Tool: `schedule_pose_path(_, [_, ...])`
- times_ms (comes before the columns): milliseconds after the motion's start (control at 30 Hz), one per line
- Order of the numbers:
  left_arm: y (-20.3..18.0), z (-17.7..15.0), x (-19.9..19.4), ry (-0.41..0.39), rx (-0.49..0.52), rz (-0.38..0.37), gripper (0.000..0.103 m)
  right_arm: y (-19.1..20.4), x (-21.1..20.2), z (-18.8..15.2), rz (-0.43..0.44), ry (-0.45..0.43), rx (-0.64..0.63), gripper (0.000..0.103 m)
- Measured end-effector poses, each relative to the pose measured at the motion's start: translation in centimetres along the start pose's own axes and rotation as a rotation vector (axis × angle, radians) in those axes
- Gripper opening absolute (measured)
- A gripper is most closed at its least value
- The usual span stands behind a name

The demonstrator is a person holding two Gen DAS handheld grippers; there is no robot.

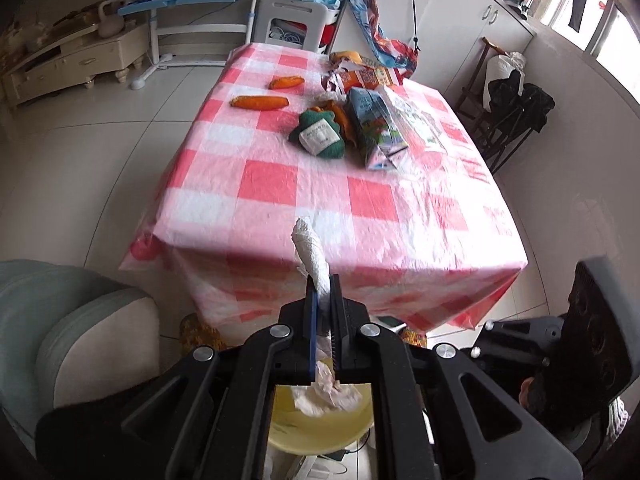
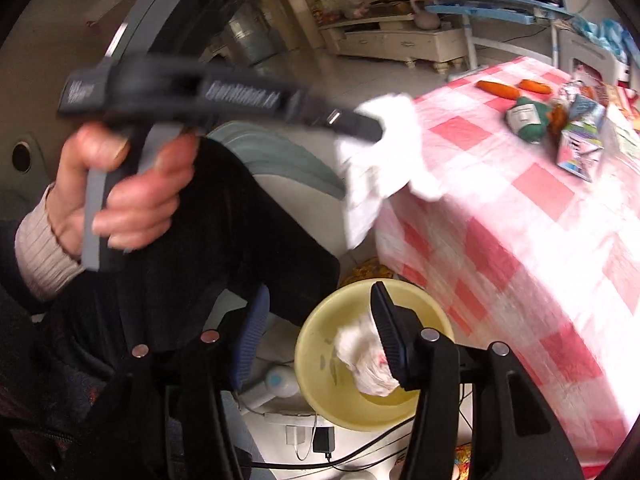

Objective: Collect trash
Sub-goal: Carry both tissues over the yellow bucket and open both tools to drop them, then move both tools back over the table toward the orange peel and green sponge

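Trash partly collected.
One wad (image 2: 366, 360) lies in yellow basin (image 2: 320, 384); tissue (image 1: 310, 256) is clamped in left gripper (image 1: 325, 312); right gripper (image 2: 320, 344) gapes, empty; cartons (image 1: 376, 128) left on table (image 1: 280, 184).

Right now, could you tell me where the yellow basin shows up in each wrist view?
Left wrist: the yellow basin is at bottom centre, mostly hidden behind the left gripper.
Right wrist: it sits at lower centre, on the floor beside the table.
Shared landmark: the green yarn on the checked tablecloth.
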State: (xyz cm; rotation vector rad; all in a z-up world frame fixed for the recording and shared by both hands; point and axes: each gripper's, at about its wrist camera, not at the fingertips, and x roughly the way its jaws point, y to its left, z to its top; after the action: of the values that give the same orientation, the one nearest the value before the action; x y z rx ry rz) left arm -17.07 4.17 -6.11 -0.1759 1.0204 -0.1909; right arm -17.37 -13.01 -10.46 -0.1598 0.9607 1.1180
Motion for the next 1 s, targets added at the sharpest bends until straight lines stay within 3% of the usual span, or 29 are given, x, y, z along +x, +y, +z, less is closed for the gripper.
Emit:
schedule_pose_path(200, [-2.1, -3.6, 0.9, 0.096, 0.046, 0.042, 0.007, -0.9, -2.3, -1.3, -0.153, -0.104, 0.094, 0.07])
schedule_pose_path(267, [-2.4, -4.5, 1.3, 0.127, 0.054, 0.059, 0.012, -1.4, -2.7, -1.4, -0.198, -0.124, 0.131, 0.073])
schedule_pose_path(333, [-2.6, -5.1, 1.4, 0.137, 0.056, 0.069, 0.028, -1.5, -3.0, -1.4, -0.219, -0.14, 0.156, 0.073])
schedule_pose_path(433, [-2.5, -5.1, 0.8, 0.115, 0.058, 0.095, 0.045, -1.3, -3.6, -1.5, -0.234, -0.158, 0.16, 0.074])
schedule_pose_path(700, [-2.1, -2.1, -0.5, 0.034, 0.054, 0.119, 0.056, -1.3, -4.0, -1.7, -0.278, -0.185, 0.138, 0.074])
schedule_pose_path(1000, [0.6, 2.7, -1.5, -0.099, -0.084, 0.151, 0.068, -1.0, -3.7, -1.0, -0.314, -0.219, 0.113, 0.074])
